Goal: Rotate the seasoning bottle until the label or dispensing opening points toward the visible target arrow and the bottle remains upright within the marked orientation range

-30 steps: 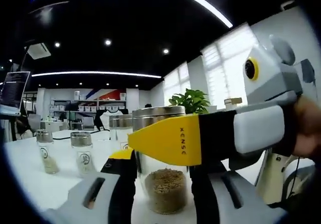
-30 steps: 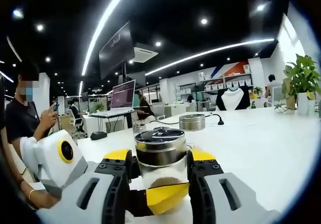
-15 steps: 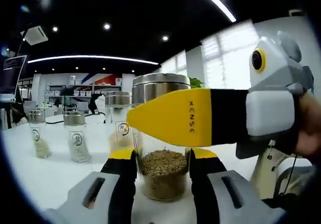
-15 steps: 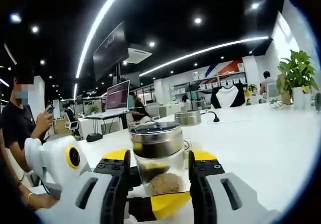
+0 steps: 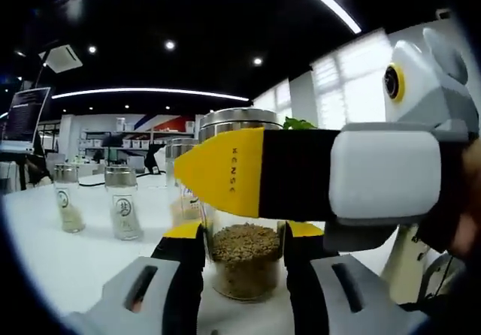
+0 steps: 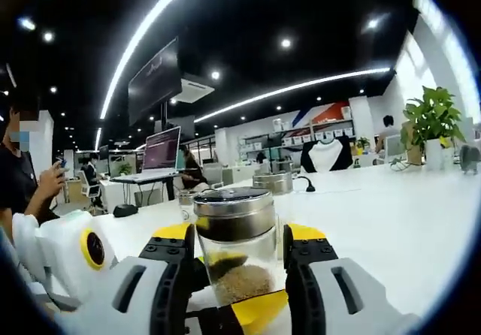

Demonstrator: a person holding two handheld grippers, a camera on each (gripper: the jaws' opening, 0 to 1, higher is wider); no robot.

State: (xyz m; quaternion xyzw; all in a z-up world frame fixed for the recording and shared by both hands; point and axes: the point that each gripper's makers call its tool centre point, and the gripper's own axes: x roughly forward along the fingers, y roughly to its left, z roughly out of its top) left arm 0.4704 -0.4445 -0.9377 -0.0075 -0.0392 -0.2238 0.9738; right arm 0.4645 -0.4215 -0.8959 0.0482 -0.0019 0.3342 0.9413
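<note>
The seasoning bottle [image 5: 244, 264], clear glass with a steel lid and brown grains in its lower part, stands upright between the yellow-tipped jaws of my left gripper [image 5: 242, 233], which press its sides. My right gripper's yellow and black finger [image 5: 225, 173] crosses in front of the bottle from the right. In the right gripper view the same bottle [image 6: 234, 215] sits between the jaws of my right gripper [image 6: 239, 237], which close on it. The left gripper's white body [image 6: 71, 256] comes in from the lower left, with its yellow fingertip [image 6: 259, 309] before the bottle's base. No label or arrow shows.
Two small labelled bottles [image 5: 66, 207] [image 5: 122, 211] and a third [image 5: 179, 158] stand further back on the white table [image 6: 391, 215]. A steel-lidded pot [image 6: 272, 182], a laptop [image 6: 160, 151] and a potted plant [image 6: 430, 117] lie beyond. A person [image 6: 22, 177] stands at the left.
The right gripper's finger has come nearer and further left across the bottle in the left gripper view. In the right gripper view the left gripper's body has slid down and to the left.
</note>
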